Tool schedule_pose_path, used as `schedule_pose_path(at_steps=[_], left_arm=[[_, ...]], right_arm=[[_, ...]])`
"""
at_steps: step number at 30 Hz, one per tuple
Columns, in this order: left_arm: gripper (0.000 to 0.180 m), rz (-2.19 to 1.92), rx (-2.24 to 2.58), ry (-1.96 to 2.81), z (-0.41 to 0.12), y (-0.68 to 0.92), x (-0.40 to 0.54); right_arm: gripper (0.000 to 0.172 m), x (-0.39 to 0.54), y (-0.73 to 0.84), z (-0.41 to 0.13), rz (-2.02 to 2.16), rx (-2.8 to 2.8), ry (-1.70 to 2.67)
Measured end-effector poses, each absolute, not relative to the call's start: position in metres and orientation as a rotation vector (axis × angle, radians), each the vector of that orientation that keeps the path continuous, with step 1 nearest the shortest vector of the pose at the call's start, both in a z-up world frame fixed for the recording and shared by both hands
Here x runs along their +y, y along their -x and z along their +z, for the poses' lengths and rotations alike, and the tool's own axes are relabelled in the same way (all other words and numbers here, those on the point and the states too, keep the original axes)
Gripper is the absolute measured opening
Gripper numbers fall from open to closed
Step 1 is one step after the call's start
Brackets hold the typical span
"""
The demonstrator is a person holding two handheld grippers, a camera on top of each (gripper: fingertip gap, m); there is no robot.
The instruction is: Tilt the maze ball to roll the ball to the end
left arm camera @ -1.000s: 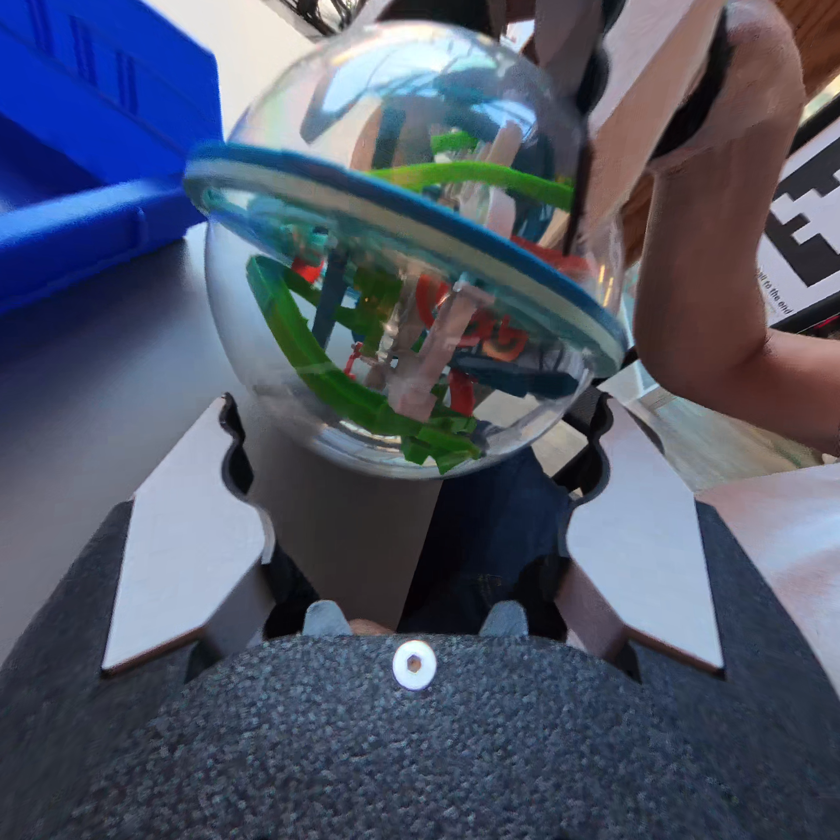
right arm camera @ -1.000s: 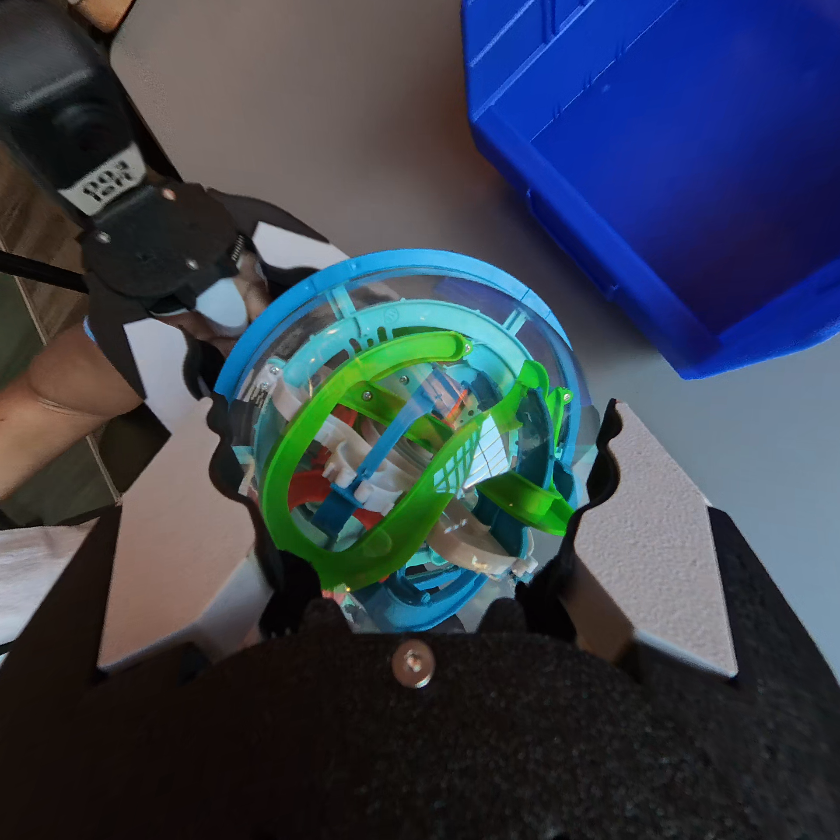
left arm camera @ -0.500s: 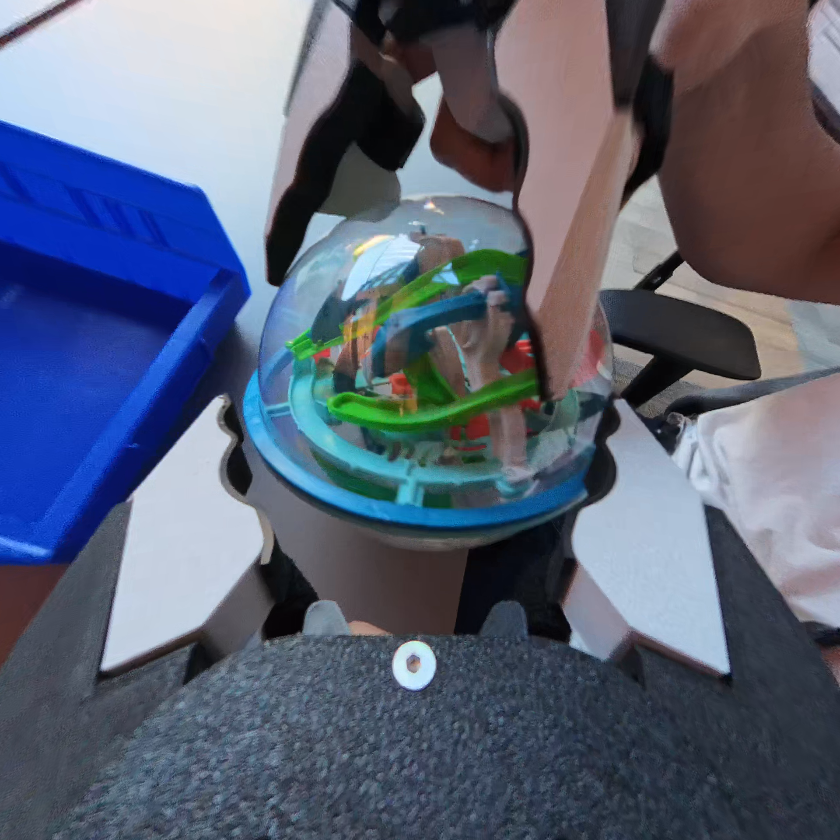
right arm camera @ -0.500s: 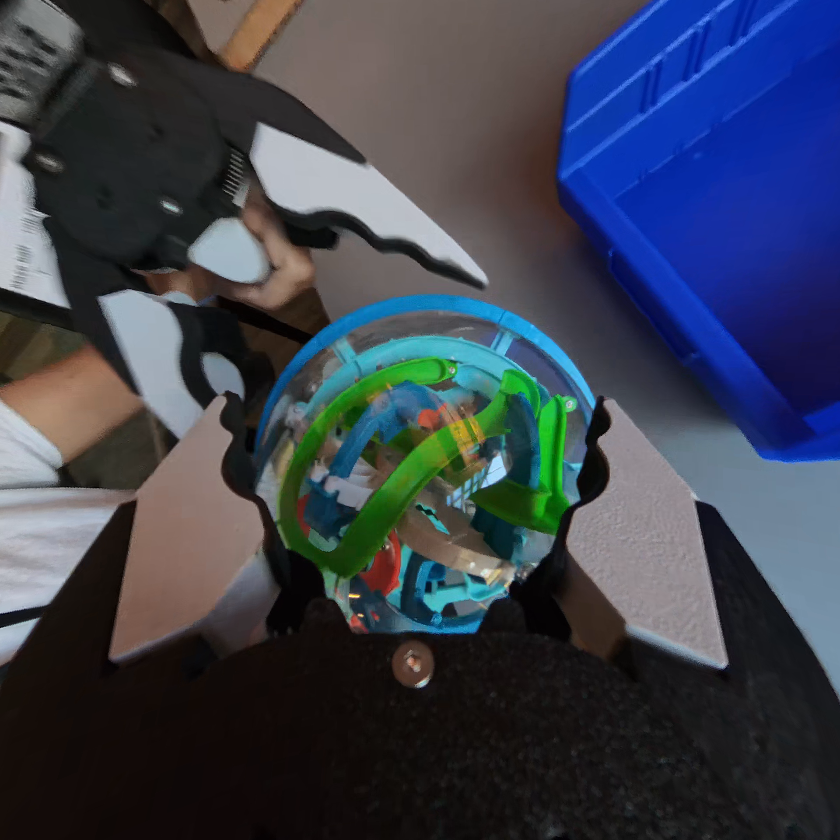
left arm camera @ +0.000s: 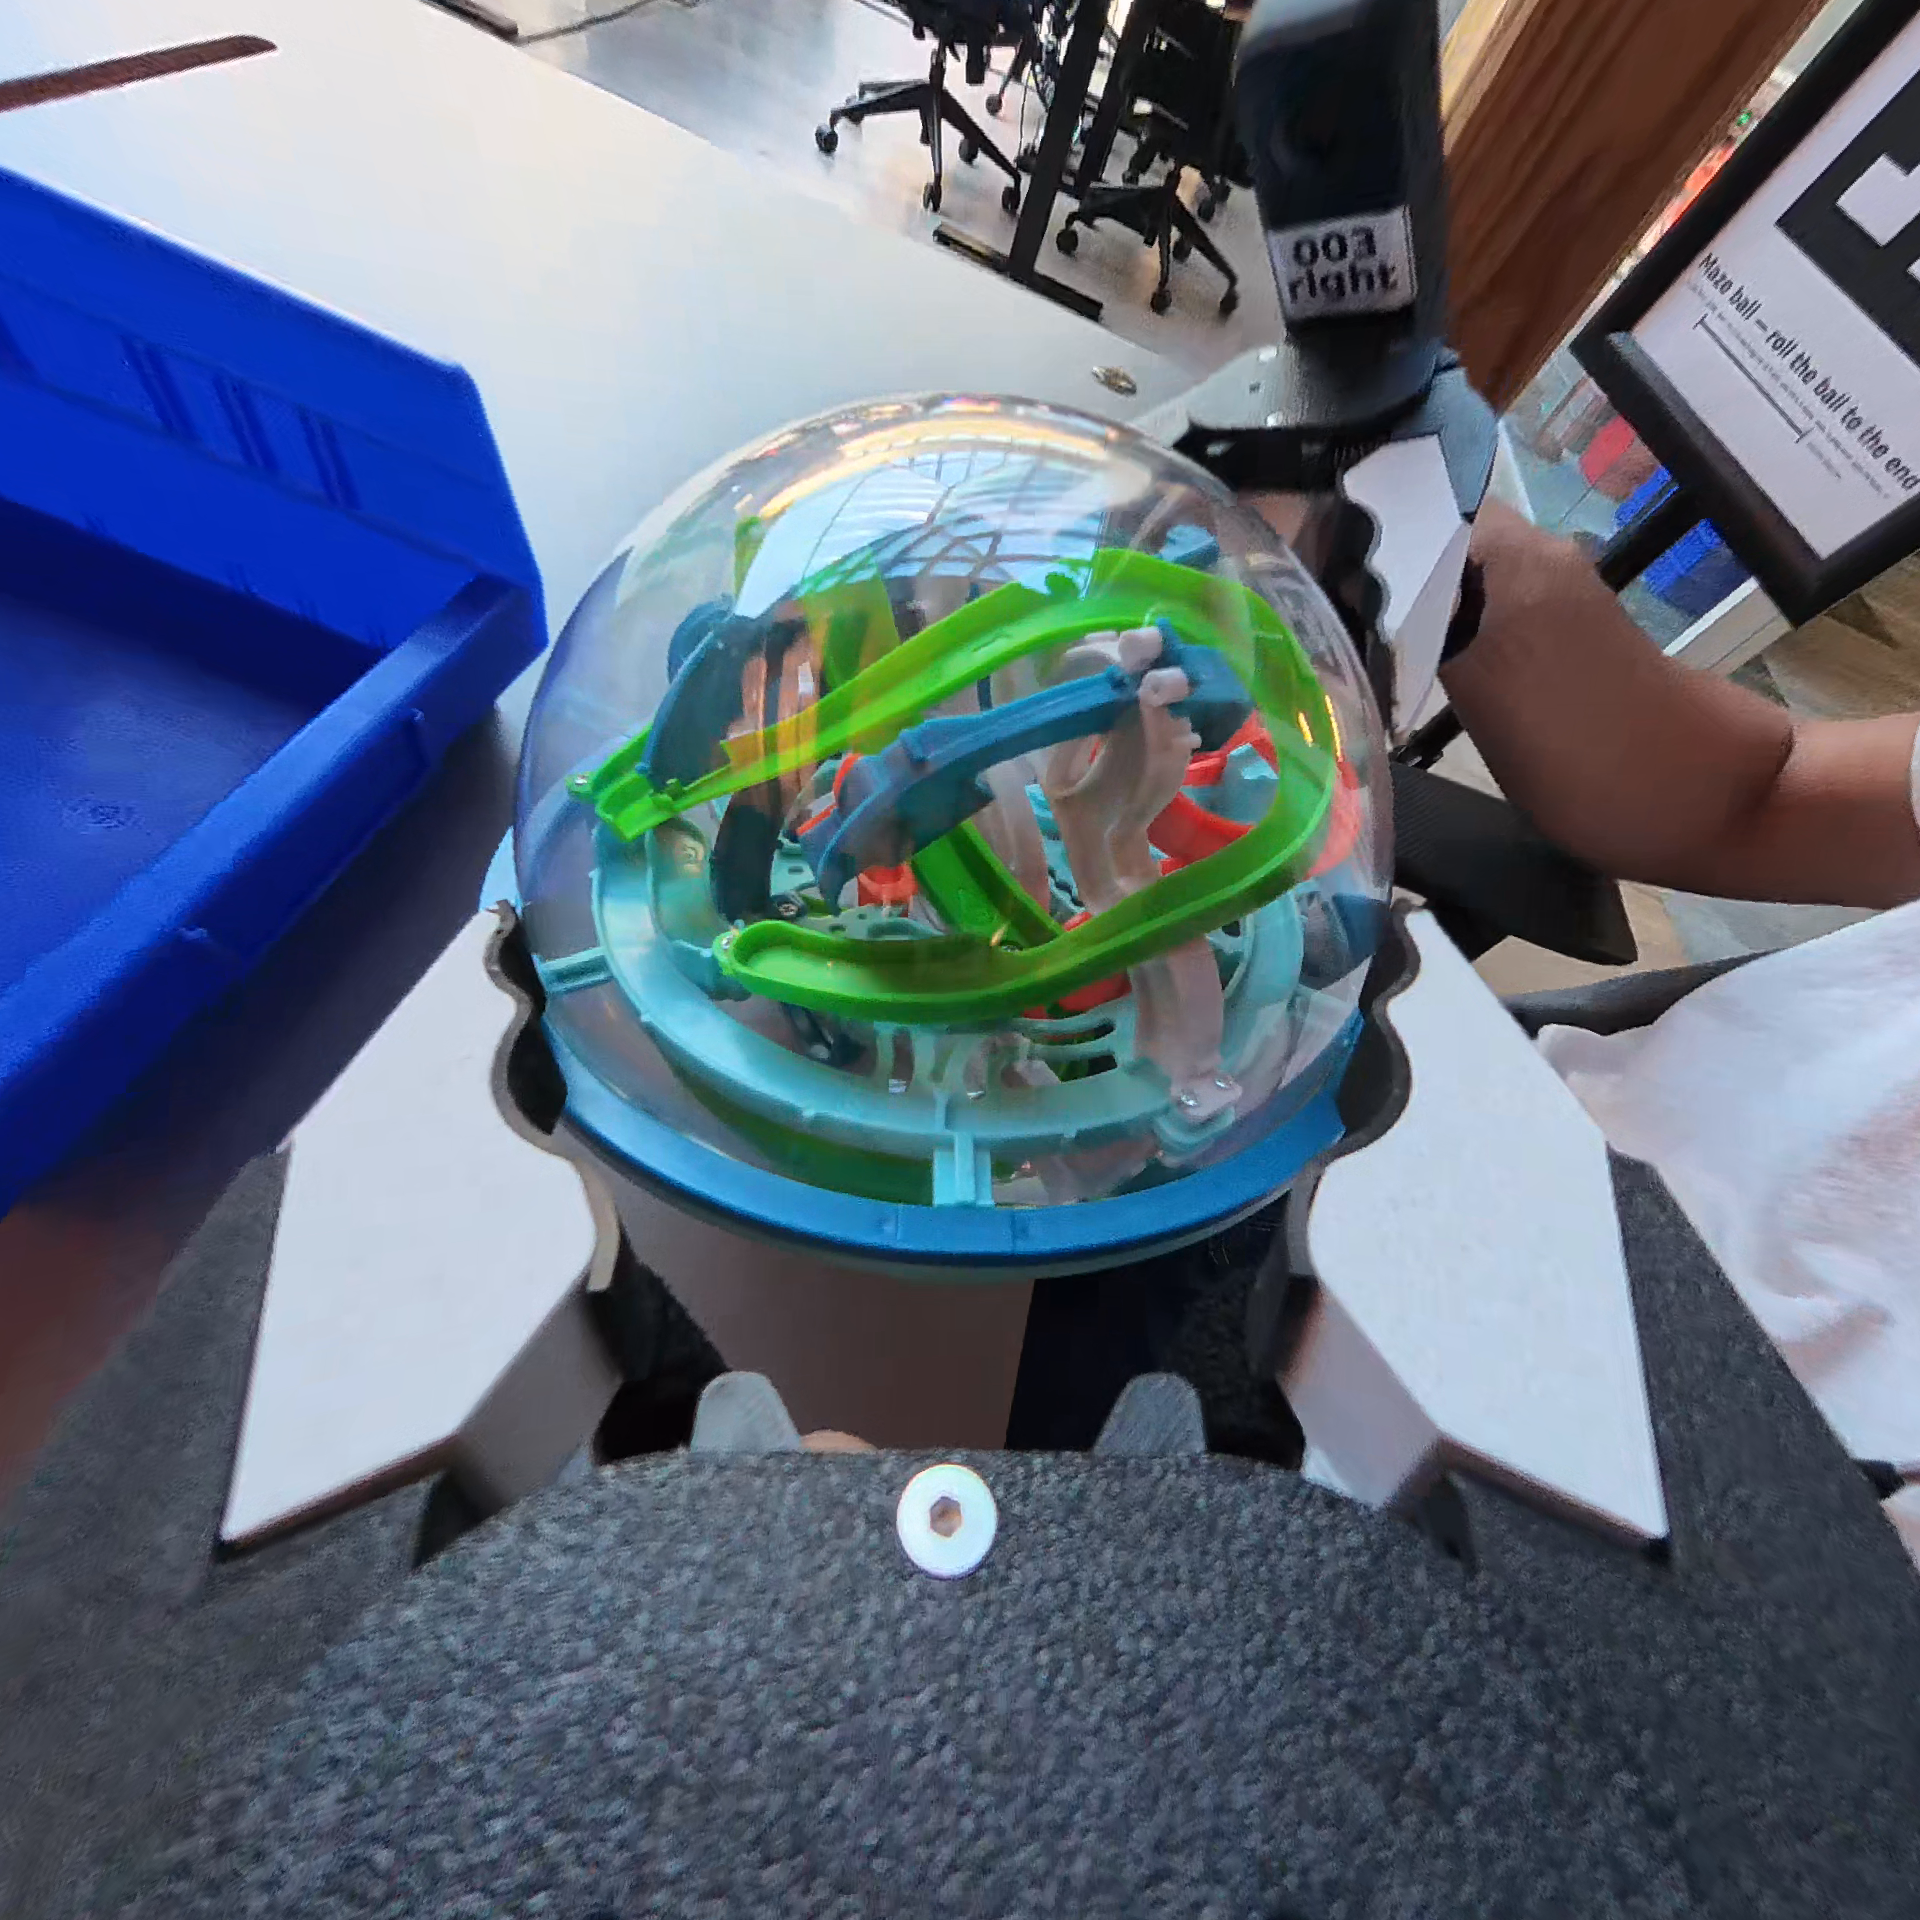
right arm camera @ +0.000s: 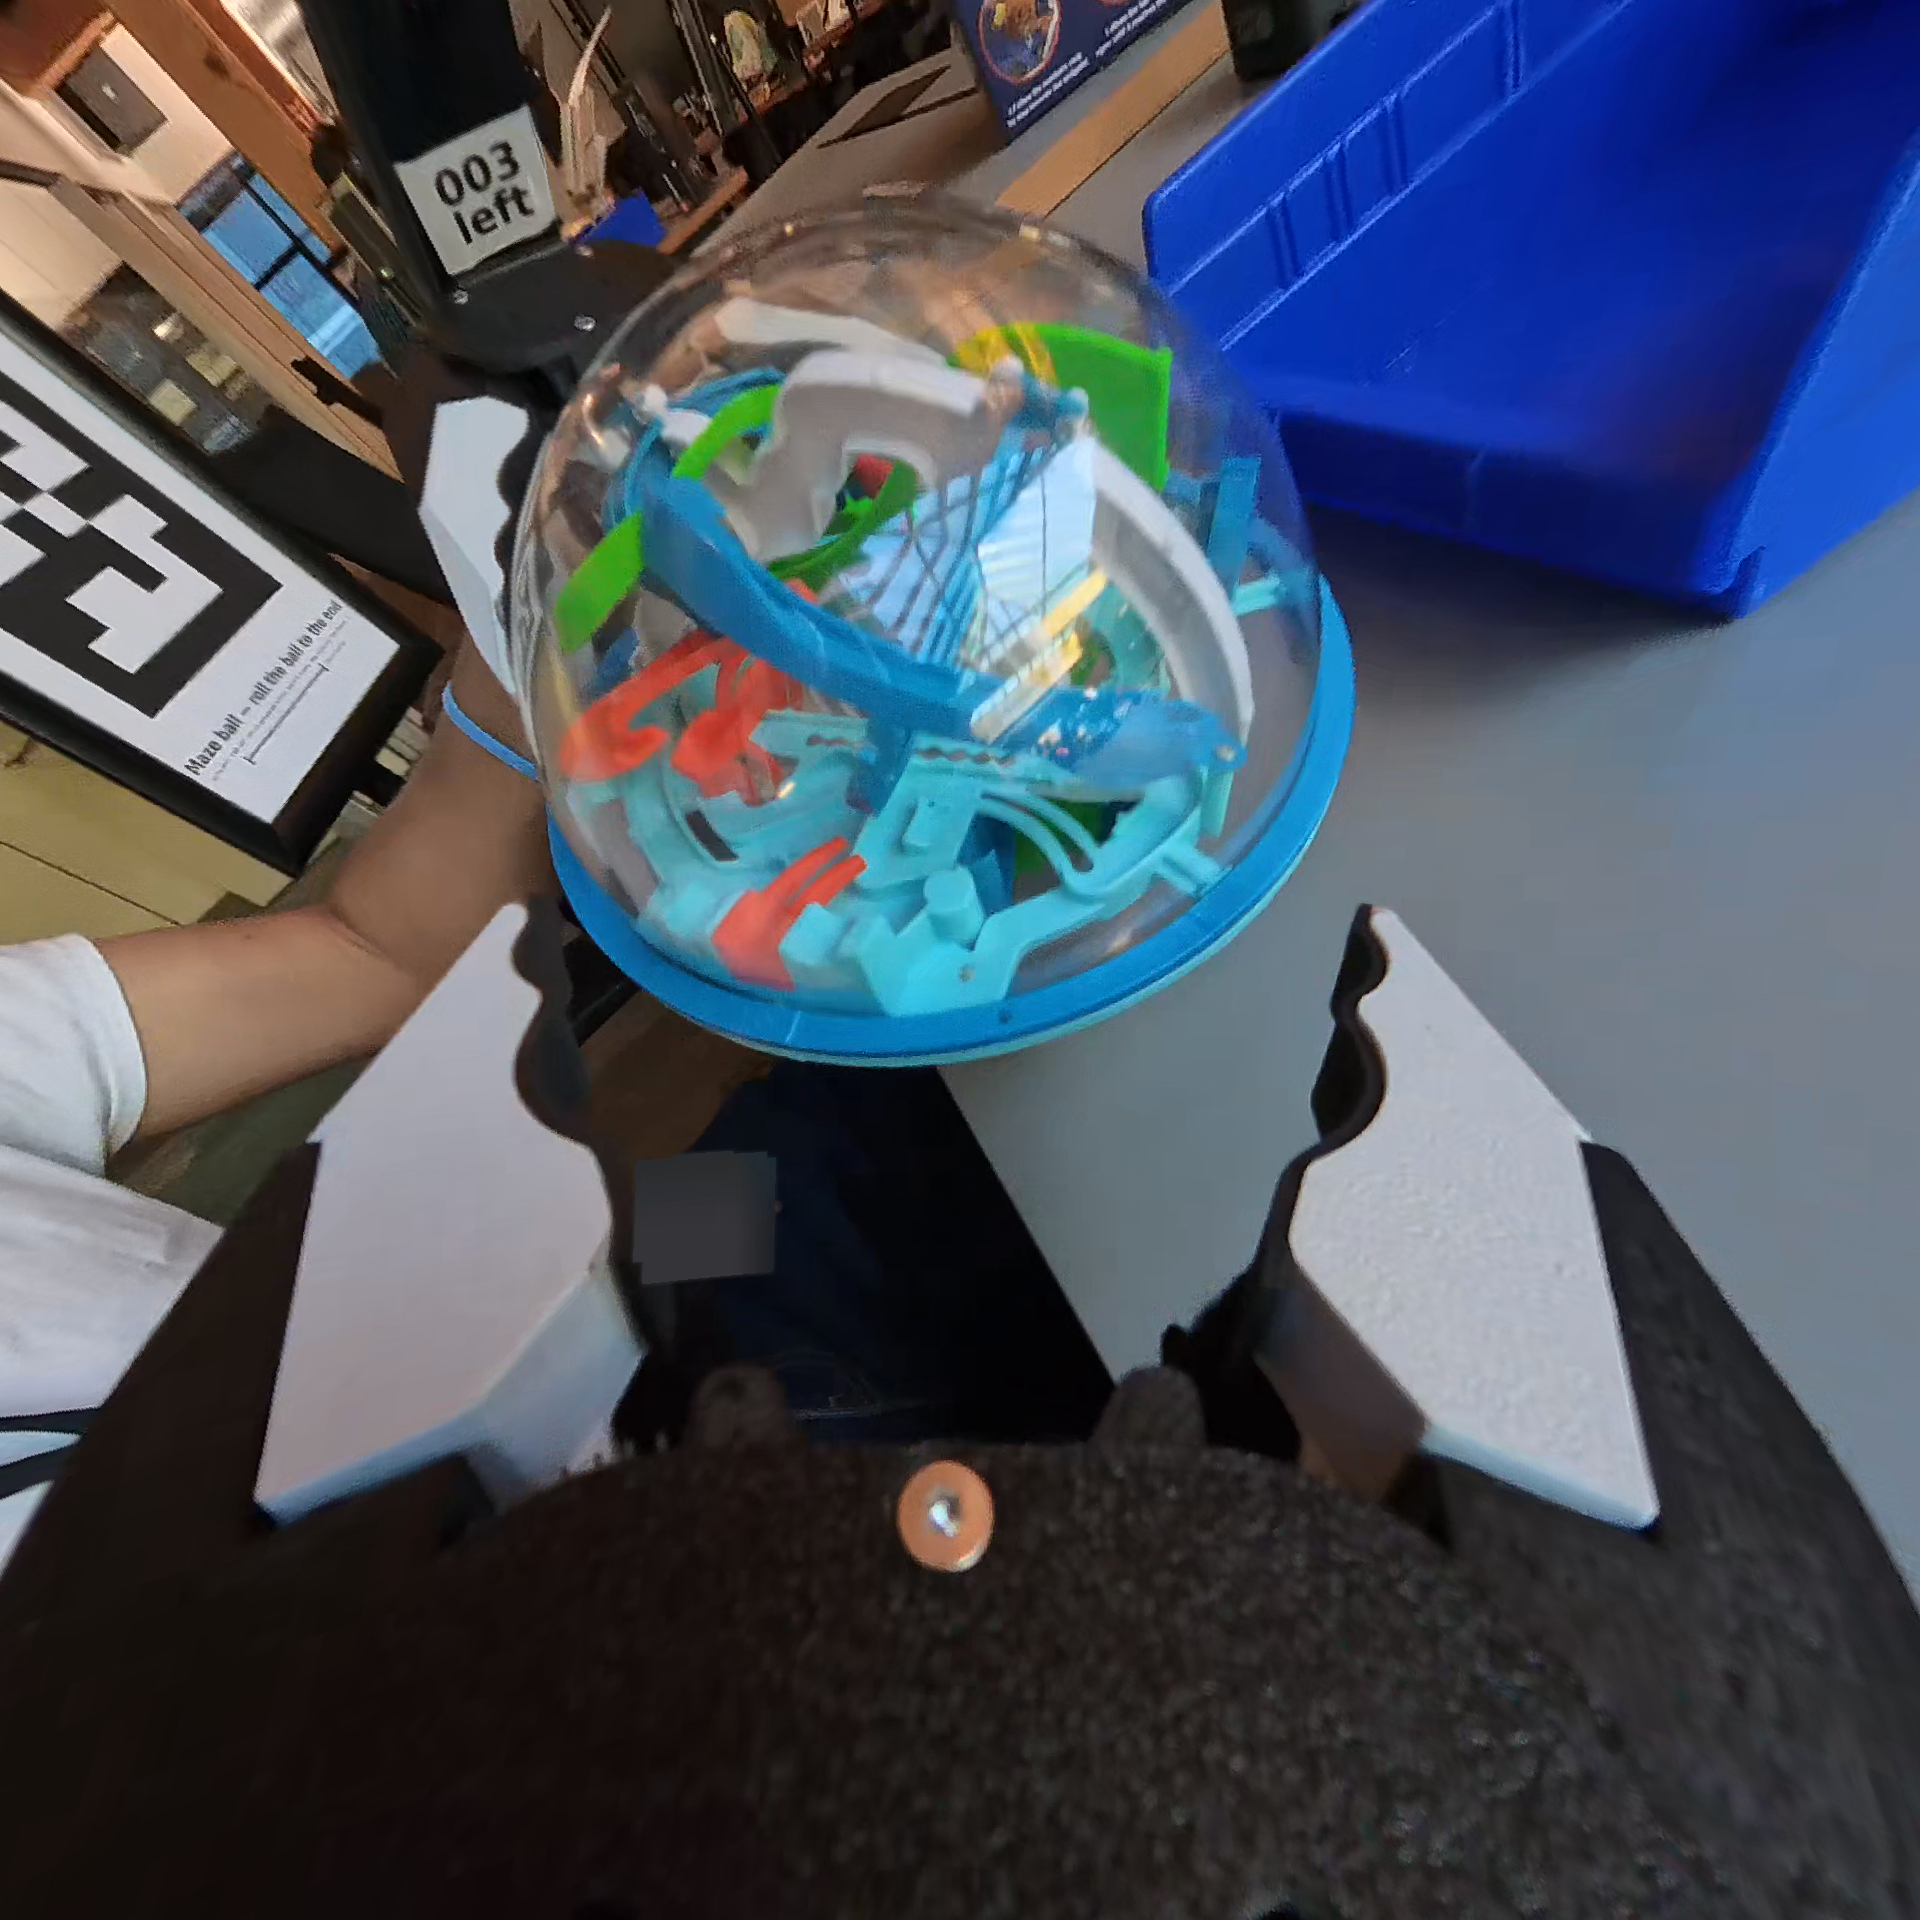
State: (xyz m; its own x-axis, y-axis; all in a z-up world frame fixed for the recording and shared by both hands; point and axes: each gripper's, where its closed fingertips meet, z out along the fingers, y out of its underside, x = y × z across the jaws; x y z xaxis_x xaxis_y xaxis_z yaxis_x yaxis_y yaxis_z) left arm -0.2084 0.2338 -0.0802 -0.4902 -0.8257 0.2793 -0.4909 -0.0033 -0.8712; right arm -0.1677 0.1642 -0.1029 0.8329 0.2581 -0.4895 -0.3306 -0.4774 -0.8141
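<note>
**Left tool has the maze ball; right tool is wide and off it**

Left wrist view, L to R: the blue bin (left arm camera: 208, 623) is on the far left. Centre frame, the maze ball (left arm camera: 935, 831) is seated between the left tool (left arm camera: 956, 920) fingers. Both pads are against the clear shell just above the blue ring (left arm camera: 935, 1236), so that tool is clamped on it. The dome is up and the ring is near level, w/ the green track looping across the middle. A framed sign (left arm camera: 1766, 364) stands far right.

Right wrist view, L to R: a left-tool finger (right arm camera: 462, 520) is against the ball's far-left side. The ball is dead ahead of the right tool (right arm camera: 945, 920), beyond its tips. Its left tip is about at the ring. On the right, a strip of grey surface (right arm camera: 1558, 935) shows between ring and tip, so there's no squeeze. Right tool is wide and holding nothing.

Key relation: the ball lies fwd of both tools, w/ the two facing it from roughly opposite sides. The left is nearer and is the only one gripping, so I'd judge any tilt has to come from the left wrist.

View diffs: only the left view shows both pads in contact. Only the right view shows the ring canted and the ball at the surface's edge. Can't tell if it rests there. The small ball inside isn't visible in either view.
</note>
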Motion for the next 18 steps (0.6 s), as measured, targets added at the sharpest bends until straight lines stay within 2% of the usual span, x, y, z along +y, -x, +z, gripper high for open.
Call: schedule_pose_path(at_steps=[3, 5, 8, 15, 18], left_arm=[[0.150, -1.509, 1.907, 1.371, -0.081, 0.213, 0.235], [0.150, -1.505, 1.864, 1.364, -0.081, 0.216, 0.235], [0.151, -1.488, 1.801, 1.351, -0.082, 0.221, 0.231], [0.152, -1.293, 1.844, 1.354, -0.098, 0.233, 0.220], [0.150, -1.328, 1.902, 1.369, -0.103, 0.242, 0.220]], right_arm=[[0.145, 0.167, 0.179, -0.106, 0.759, 0.128, 1.912], [0.153, 0.171, 0.192, -0.105, 0.851, 0.176, 1.890], [0.154, 0.180, 0.203, -0.103, 0.943, 0.258, 1.866], [0.154, 0.189, 0.203, -0.106, 0.896, 0.202, 1.950], [0.154, 0.189, 0.197, -0.102, 0.833, 0.126, 1.990]])
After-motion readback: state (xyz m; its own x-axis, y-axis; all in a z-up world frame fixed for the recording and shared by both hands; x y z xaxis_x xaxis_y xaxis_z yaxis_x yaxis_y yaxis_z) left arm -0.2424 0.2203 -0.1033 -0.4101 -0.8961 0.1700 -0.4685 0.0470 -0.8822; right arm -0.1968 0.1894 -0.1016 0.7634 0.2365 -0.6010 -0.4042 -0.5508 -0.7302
